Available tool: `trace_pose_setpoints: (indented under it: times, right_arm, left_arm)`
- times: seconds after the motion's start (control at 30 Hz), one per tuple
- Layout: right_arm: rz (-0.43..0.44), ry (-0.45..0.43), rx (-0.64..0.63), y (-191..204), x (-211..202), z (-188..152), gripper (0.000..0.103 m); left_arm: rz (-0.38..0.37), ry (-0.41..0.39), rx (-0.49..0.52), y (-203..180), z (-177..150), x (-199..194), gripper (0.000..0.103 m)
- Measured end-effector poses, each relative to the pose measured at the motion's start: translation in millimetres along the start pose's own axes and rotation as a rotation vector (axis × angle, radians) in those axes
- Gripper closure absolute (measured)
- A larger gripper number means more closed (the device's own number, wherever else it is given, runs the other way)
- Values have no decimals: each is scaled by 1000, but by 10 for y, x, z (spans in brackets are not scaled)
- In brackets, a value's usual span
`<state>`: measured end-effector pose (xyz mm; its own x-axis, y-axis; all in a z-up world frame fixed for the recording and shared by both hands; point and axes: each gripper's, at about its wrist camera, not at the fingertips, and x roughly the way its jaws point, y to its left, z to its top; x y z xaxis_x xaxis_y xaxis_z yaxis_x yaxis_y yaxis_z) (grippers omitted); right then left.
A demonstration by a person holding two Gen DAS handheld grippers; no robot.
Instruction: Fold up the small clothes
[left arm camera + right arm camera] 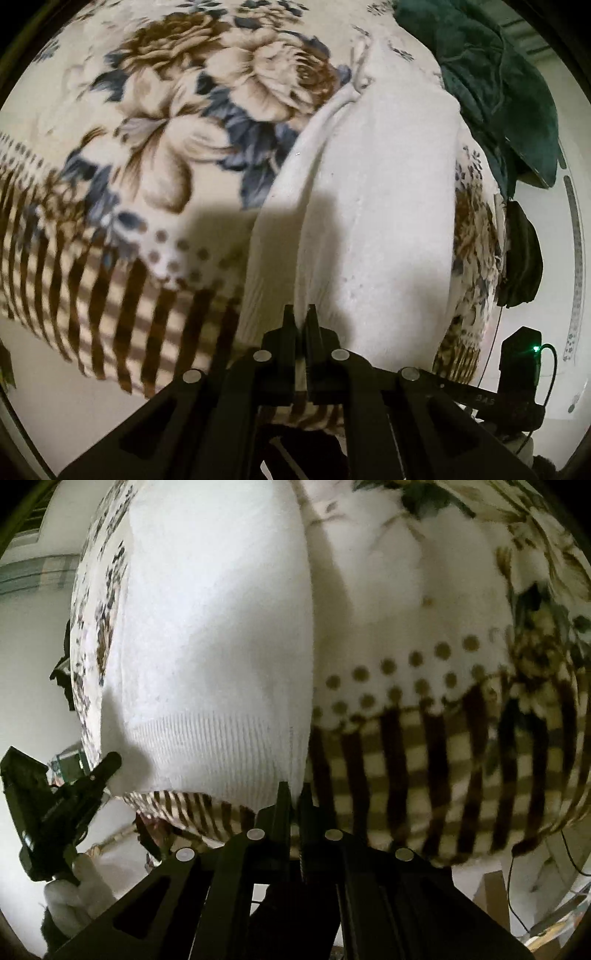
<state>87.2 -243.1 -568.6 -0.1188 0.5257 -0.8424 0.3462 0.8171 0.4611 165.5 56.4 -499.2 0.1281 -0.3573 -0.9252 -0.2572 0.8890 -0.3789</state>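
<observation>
A white knitted garment (pixel 369 206) lies on a floral blanket (pixel 155 140), its ribbed hem (pixel 207 746) nearest to me. In the left wrist view my left gripper (pixel 301 321) is shut on the hem's edge, with a fold of white cloth pinched between the fingers. My right gripper (pixel 293 797) is shut on the hem's right corner. The right wrist view also shows the left gripper (pixel 110 760) at the hem's left corner, held by a white-gloved hand (pixel 74 897). The hem looks raised a little off the blanket.
A dark green cloth (pixel 491 81) is heaped at the blanket's far right. The blanket's striped border (pixel 424 775) hangs over the near edge. A black object (pixel 521 258) sits at the right edge, against pale floor (pixel 554 229). A wooden piece (pixel 491 897) and cables lie low right.
</observation>
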Motion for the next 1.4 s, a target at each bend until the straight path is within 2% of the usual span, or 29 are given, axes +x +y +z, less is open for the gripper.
trace_pose_setpoints:
  times: [0.1, 0.17, 0.27, 0.33, 0.43, 0.47, 0.53, 0.57, 0.6, 0.63, 0.67, 0.7, 0.83, 0.97, 1.0, 1.13, 1.2, 1.23, 1.27, 1.3, 1.37, 1.4]
  right_arm:
    - [-19, 18, -30, 132, 51, -101, 100]
    - [-56, 38, -40, 155, 174, -132, 100]
    - [-75, 55, 10, 23, 420, -58, 100]
    - [-93, 47, 40, -44, 591, 38, 100]
    - [-99, 64, 30, -56, 764, 174, 99]
    - [-108, 68, 8, -35, 794, 210, 96]
    - [-125, 106, -99, 79, 846, 273, 93]
    - [-124, 117, -127, 100, 834, 278, 87]
    - [-106, 129, -142, 108, 799, 286, 71]
    - [-65, 141, -141, 97, 746, 290, 61]
    - [-34, 142, -133, 80, 679, 292, 48]
    - [-25, 133, -128, 64, 614, 299, 44]
    - [34, 69, -96, -61, 420, 358, 41]
    - [102, 65, -19, -241, 555, 507, 38]
    - [142, 64, 1, -262, 612, 514, 33]
    - [217, 30, 48, -286, 653, 543, 30]
    - [249, 17, 53, -280, 636, 516, 31]
    - [261, 16, 56, -273, 637, 502, 33]
    - [275, 17, 60, -264, 650, 498, 43]
    - [290, 26, 73, -250, 684, 481, 65]
    - [328, 47, 109, -286, 688, 467, 86]
    - [341, 43, 123, -284, 689, 450, 88]
  left_arm:
    - [12, 11, -6, -25, -60, 38, 101]
    - [49, 30, -3, 66, -54, 168, 101]
    - [109, 63, -1, 242, -18, 455, 101]
    - [119, 83, -7, 336, 39, 658, 101]
    - [109, 110, 73, 318, 82, 844, 100]
    - [98, 115, 84, 325, 86, 859, 99]
    - [28, 131, 51, 403, 100, 824, 98]
    - [-16, 142, 13, 476, 109, 777, 92]
    - [-38, 143, -16, 531, 119, 728, 82]
    - [-67, 133, -43, 588, 125, 664, 75]
    - [-82, 122, -58, 630, 135, 615, 57]
    - [-94, 110, -74, 678, 148, 565, 42]
    - [-169, 101, -86, 700, 268, 614, 41]
    - [-234, 147, -32, 514, 385, 914, 41]
    - [-238, 168, -18, 449, 412, 1005, 41]
    - [-245, 183, 7, 296, 436, 1127, 40]
    - [-256, 171, 20, 276, 406, 1078, 44]
    - [-263, 168, 24, 272, 387, 1056, 54]
    - [-266, 173, 23, 269, 368, 1040, 86]
    - [-278, 172, 12, 254, 361, 1035, 88]
    - [-268, 148, 15, 261, 345, 945, 89]
    - [-269, 137, 8, 249, 346, 893, 89]
